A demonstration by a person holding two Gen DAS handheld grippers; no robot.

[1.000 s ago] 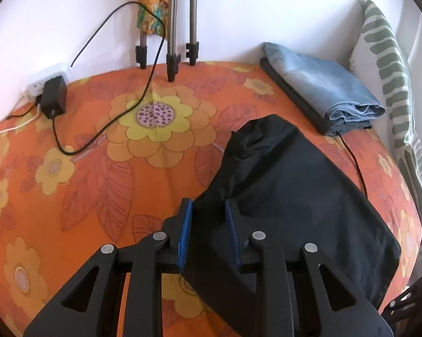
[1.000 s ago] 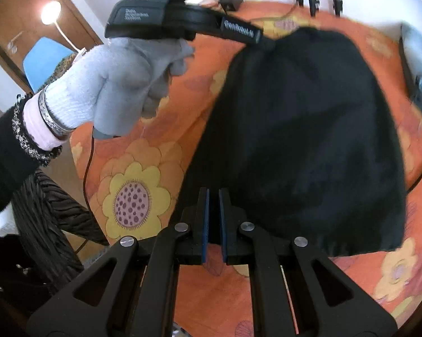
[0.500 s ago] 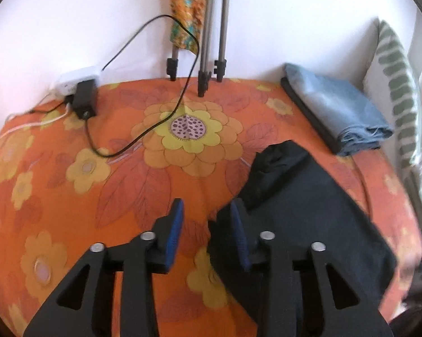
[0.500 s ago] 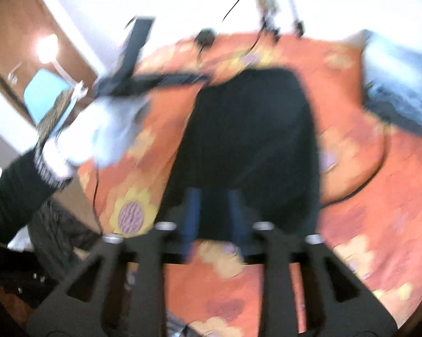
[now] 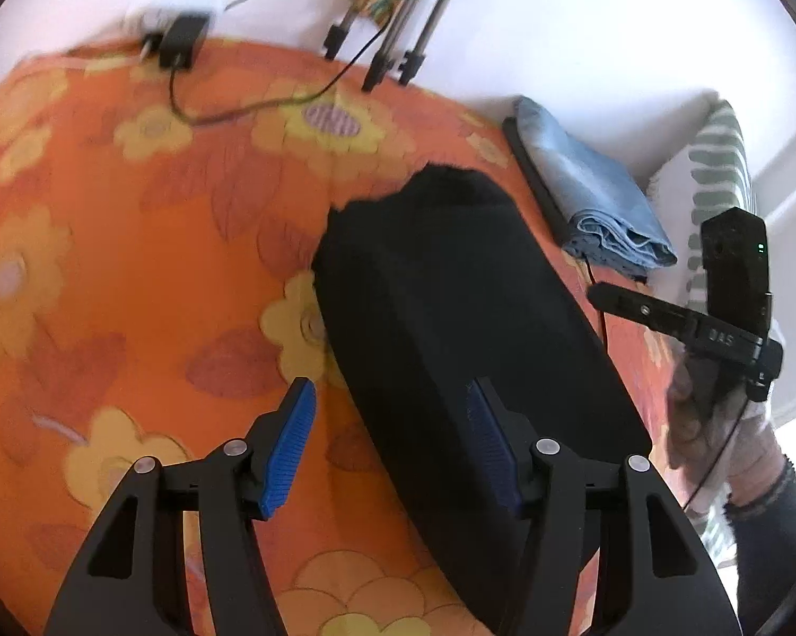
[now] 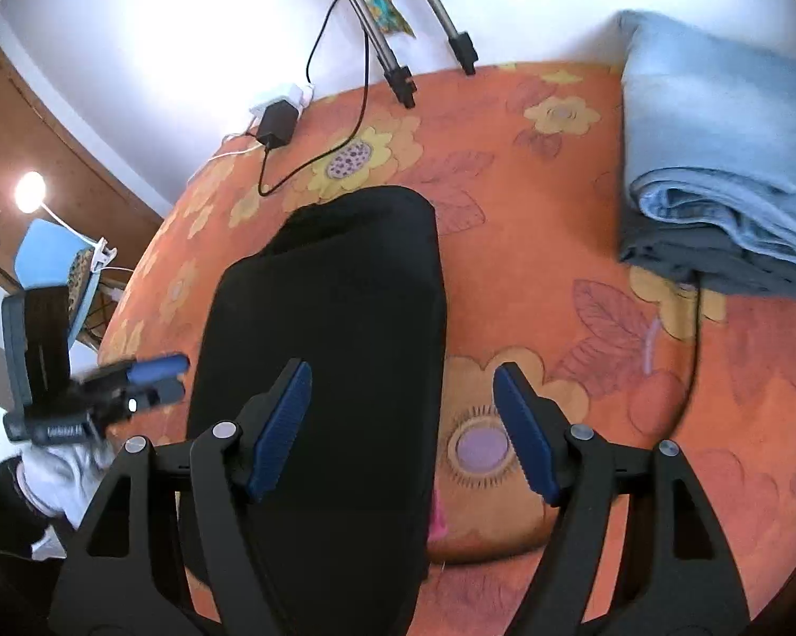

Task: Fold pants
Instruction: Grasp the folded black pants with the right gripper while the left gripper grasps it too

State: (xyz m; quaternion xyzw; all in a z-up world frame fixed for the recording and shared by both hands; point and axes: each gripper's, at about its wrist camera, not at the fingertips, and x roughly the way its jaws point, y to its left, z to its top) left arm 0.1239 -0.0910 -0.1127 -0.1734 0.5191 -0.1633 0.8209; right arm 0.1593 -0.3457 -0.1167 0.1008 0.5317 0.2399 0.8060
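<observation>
The bed (image 6: 583,201), under its orange flowered cover, carries the pants (image 6: 334,328), which lie folded into a long dark strip well clear of the jeans (image 6: 716,169) stacked at the far right. Both tools stand released with nothing gripped, their jaws having just been opening: the right tool (image 6: 403,424) straddles the strip's right edge, the left tool (image 5: 392,445) its left edge. For the next fold, judge the near end first; take both near corners evenly, lift together, and lay them toward the far end beyond the jeans' side, keeping edges aligned.
</observation>
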